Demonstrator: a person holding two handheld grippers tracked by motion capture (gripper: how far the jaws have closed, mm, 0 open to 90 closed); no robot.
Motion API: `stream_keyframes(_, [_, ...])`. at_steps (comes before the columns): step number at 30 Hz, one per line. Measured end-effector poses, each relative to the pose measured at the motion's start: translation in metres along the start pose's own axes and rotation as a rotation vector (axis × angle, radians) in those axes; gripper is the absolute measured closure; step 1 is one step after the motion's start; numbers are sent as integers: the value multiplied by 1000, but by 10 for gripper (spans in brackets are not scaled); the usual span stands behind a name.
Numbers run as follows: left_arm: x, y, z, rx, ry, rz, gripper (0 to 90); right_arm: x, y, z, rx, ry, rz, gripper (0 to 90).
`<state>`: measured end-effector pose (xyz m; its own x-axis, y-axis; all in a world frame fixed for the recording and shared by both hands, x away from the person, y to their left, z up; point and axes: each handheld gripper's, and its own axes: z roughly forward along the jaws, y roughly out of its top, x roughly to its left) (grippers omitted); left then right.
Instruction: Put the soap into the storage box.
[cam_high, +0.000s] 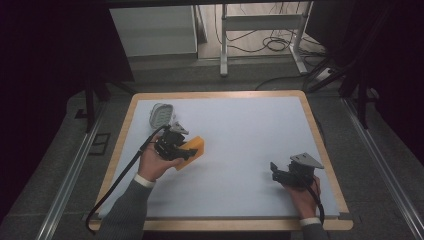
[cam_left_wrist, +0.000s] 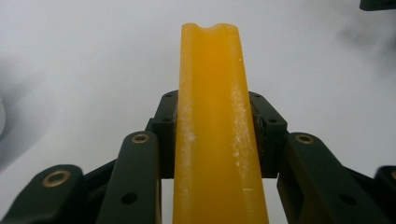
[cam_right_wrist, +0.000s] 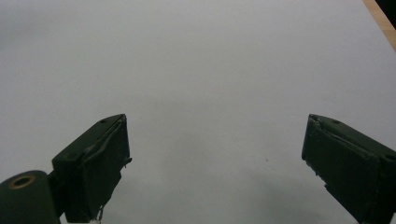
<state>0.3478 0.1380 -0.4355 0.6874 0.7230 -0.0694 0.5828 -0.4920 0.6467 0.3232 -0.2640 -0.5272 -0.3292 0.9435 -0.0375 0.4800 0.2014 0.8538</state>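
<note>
Two grippers over the white table (cam_high: 240, 130) from above, left gripper (cam_high: 186, 148) clamped on an orange block (cam_high: 192, 148) near a pale grey object (cam_high: 161, 115); left gripper view, jaws pinching that block; right gripper view, right gripper (cam_right_wrist: 215, 163) wide open above bare tabletop.

Left tongs (cam_left_wrist: 215, 135) clamped on a yellow-orange block (cam_left_wrist: 212, 121), jaws pressing both sides. Block runs forward past the jaws, notched far end, over pale desk (cam_left_wrist: 84, 60).
</note>
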Motion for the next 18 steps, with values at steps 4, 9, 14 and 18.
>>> stream_keyframes(4, [4, 1, 0, 1, 4, -6, 612, 0, 0, 0, -2, -1, 0, 79])
stream_keyframes(9, [11, 3, -2, -2, 15, -16, 613, 0, 0, 0, -2, 0, 3, 79])
stream_keyframes(14, [15, 5, -3, -15, 32, -21, 612, 0, 0, 0, 1, -3, 4, 79])
stream_keyframes(18, [20, 8, -5, -16, 32, -22, 613, 0, 0, 0, 2, -9, 9, 79])
